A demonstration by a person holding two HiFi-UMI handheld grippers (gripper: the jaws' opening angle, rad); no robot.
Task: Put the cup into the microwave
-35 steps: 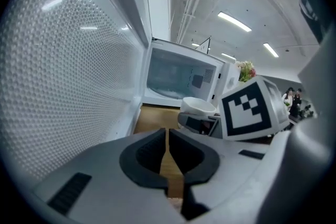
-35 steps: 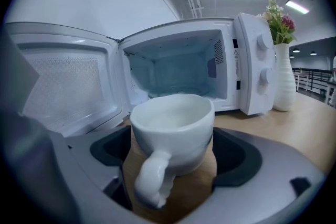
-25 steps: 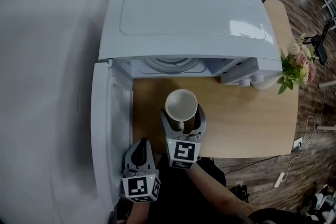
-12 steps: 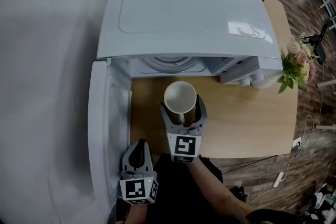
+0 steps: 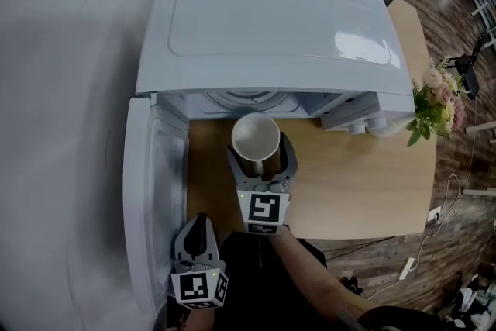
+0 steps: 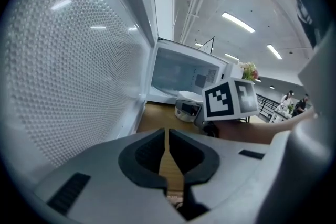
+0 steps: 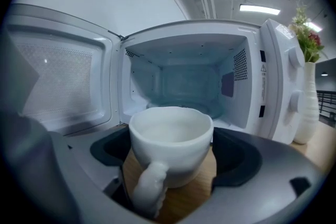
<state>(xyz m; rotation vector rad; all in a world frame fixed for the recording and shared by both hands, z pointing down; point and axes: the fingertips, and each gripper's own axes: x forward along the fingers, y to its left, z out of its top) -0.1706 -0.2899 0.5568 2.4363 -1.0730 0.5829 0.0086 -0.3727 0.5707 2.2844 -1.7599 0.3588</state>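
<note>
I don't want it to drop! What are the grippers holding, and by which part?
The right gripper holds the cup by the sides of its body, handle free. The left gripper holds nothing, jaws shut.

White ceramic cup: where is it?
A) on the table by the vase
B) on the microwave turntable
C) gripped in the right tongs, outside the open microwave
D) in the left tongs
C: the white ceramic cup sits clamped in the right tongs, the white microwave cavity open beyond it.

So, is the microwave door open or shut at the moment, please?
Open: the door stands out to the left, and the cavity shows behind the cup.
</note>
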